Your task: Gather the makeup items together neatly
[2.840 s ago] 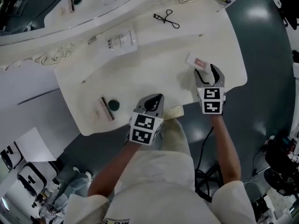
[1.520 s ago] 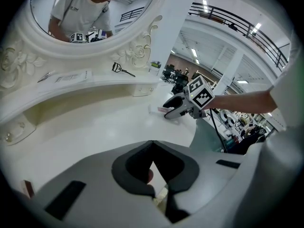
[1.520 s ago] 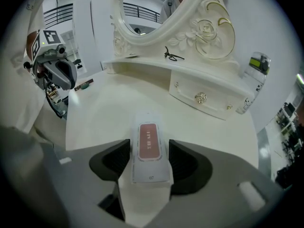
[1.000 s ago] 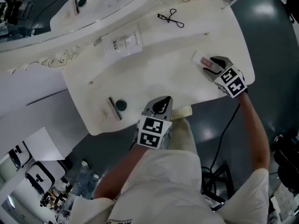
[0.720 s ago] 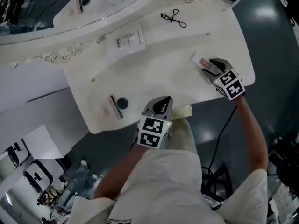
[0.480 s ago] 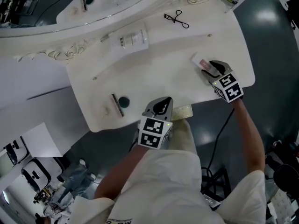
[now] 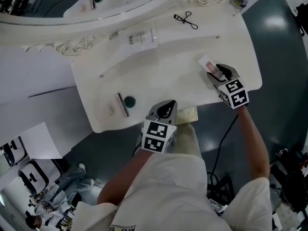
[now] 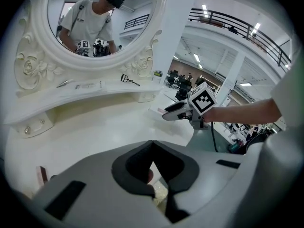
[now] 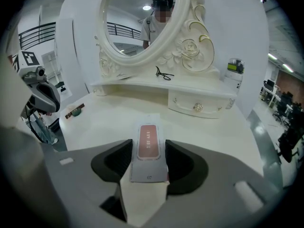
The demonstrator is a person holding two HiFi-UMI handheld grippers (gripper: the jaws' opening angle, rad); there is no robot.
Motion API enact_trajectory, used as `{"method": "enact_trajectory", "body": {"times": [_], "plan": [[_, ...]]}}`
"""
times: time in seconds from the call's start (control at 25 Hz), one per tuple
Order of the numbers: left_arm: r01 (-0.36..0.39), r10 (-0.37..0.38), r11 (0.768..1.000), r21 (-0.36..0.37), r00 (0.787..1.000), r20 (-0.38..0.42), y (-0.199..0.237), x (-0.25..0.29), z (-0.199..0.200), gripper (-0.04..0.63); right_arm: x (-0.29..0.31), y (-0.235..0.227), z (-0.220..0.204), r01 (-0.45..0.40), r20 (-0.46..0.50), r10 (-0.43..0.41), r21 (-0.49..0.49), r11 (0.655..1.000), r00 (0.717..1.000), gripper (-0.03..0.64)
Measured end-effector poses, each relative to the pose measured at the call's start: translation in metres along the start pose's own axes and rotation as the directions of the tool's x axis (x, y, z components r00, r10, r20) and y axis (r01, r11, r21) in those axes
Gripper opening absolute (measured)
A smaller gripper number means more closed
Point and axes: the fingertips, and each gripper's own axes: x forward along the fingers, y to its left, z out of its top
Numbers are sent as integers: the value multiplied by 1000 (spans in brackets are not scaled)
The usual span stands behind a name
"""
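A flat white package with a pink label (image 7: 207, 63) (image 9: 147, 148) sits between the jaws of my right gripper (image 7: 217, 71) (image 9: 148, 160), near the table's right edge. Both pads lie against its sides. My left gripper (image 7: 165, 108) (image 8: 152, 144) hovers at the table's front edge, jaw tips together and nothing between them. A dark green round compact (image 7: 129, 100) and a brown stick (image 7: 122, 104) lie at the front left. On the raised shelf lie a black eyelash curler (image 7: 186, 19) (image 9: 163, 73) and a clear packet (image 7: 139, 37).
The white dressing table (image 7: 163, 66) has an ornate oval mirror (image 9: 137, 20) at the back. A small jar (image 7: 238, 0) (image 9: 235, 66) stands at the shelf's right end. A beige textured pad (image 7: 187, 113) shows below the front edge. The dark floor (image 7: 274, 57) surrounds the table.
My right gripper has rolled a little and lifted slightly with the package between its jaws. The left gripper stays at the front edge. The head view has shifted over the table.
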Motion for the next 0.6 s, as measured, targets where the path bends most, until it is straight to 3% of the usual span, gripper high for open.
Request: {"method": "enact_trajectory", "body": {"times": [0.6], "plan": [[-49, 51, 998, -45, 998, 44, 13, -28, -7, 0, -3, 41, 14, 23, 5, -23, 38, 999, 1000, 213]]}}
